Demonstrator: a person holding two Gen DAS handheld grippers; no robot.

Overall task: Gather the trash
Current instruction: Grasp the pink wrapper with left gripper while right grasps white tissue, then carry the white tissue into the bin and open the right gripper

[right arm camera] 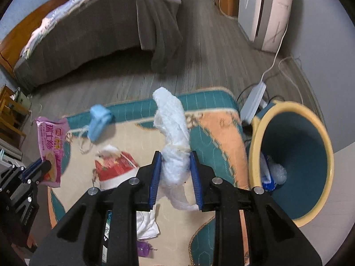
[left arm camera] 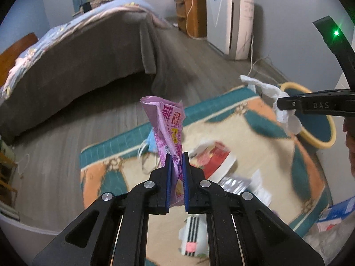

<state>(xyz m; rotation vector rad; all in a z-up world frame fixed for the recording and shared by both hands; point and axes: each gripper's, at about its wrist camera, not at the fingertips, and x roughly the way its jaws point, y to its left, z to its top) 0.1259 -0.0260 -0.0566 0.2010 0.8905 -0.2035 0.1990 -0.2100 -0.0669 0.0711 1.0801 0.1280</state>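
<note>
Two grippers are raised above the patterned rug [right arm camera: 213, 119], each with its jaws closed on a piece of trash. The left gripper [left arm camera: 176, 161] points forward over the rug's far half, its jaws narrow and pinching the lower end of a pink snack wrapper [left arm camera: 166, 124] that stands upright; the printing on it is Chinese, too blurred to read in full. The right gripper [right arm camera: 175, 166] is level over the rug's middle, jaws clamped on a crumpled white tissue [right arm camera: 173, 133]; its side bears the letters "DAS". At the rug's right edge a yellow-rimmed teal bin [right arm camera: 297, 155] lies tilted with its mouth toward the right gripper, some trash already inside. On the rug lie a blue face mask [right arm camera: 97, 119] and a red-and-white package [right arm camera: 115, 168]. Beyond the rug's far edge is bare wood floor [right arm camera: 199, 51], then a bed [right arm camera: 99, 28].
</note>
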